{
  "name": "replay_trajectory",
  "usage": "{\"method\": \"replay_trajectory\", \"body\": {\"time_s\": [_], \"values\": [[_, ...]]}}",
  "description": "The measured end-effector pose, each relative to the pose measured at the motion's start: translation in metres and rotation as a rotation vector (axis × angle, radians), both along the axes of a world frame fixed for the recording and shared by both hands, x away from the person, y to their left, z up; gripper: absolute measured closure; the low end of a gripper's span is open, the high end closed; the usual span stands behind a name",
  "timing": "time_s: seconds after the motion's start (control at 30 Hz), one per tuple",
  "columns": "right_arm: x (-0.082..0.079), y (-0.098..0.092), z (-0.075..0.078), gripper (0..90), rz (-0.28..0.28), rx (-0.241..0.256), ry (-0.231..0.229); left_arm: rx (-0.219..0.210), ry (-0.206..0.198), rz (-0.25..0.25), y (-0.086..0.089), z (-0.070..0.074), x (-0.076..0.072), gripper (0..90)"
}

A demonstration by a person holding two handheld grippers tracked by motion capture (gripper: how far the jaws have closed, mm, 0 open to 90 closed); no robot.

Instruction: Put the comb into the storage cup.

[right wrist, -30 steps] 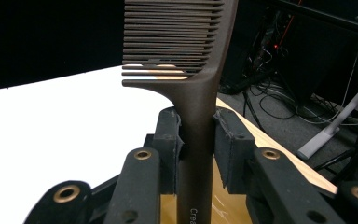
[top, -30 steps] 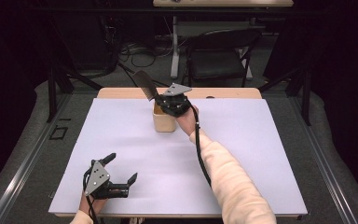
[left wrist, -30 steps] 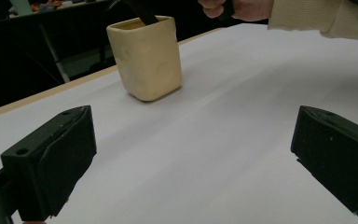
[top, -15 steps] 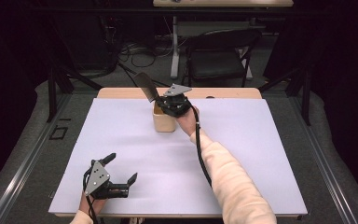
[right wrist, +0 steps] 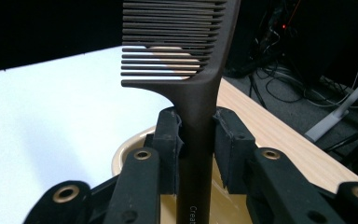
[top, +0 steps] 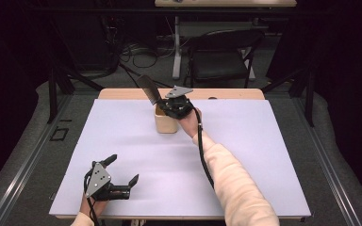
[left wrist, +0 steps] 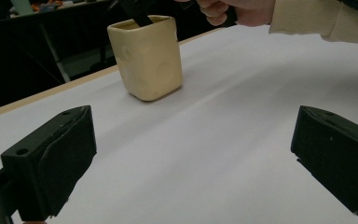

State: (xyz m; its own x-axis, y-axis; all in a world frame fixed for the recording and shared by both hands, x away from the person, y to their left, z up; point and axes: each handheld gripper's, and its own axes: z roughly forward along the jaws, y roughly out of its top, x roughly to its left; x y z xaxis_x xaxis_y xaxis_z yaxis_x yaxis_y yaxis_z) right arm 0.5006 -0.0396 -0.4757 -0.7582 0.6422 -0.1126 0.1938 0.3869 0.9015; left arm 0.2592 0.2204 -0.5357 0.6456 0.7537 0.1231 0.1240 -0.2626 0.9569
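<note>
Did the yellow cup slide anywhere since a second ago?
No. The yellow cup sits at the same spot by the table's wooden back edge, with the right gripper above it.

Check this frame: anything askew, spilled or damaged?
Nothing stands out. The cream cup stands upright on the white table cover, nothing spilled. The right hand-held gripper clamps the dark comb by its handle over the cup's mouth. The left hand-held gripper sits open near the table's front edge.
</note>
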Motion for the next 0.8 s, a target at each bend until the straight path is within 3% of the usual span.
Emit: {"method": "replay_trajectory", "body": {"time_s": [0.8], "values": [[0.0037,0.0009,-0.003,71.6,0.0,-0.074,0.043,0.0,0.001,-0.001,-0.0004,-0.0001,0.0002,0.2]]}}
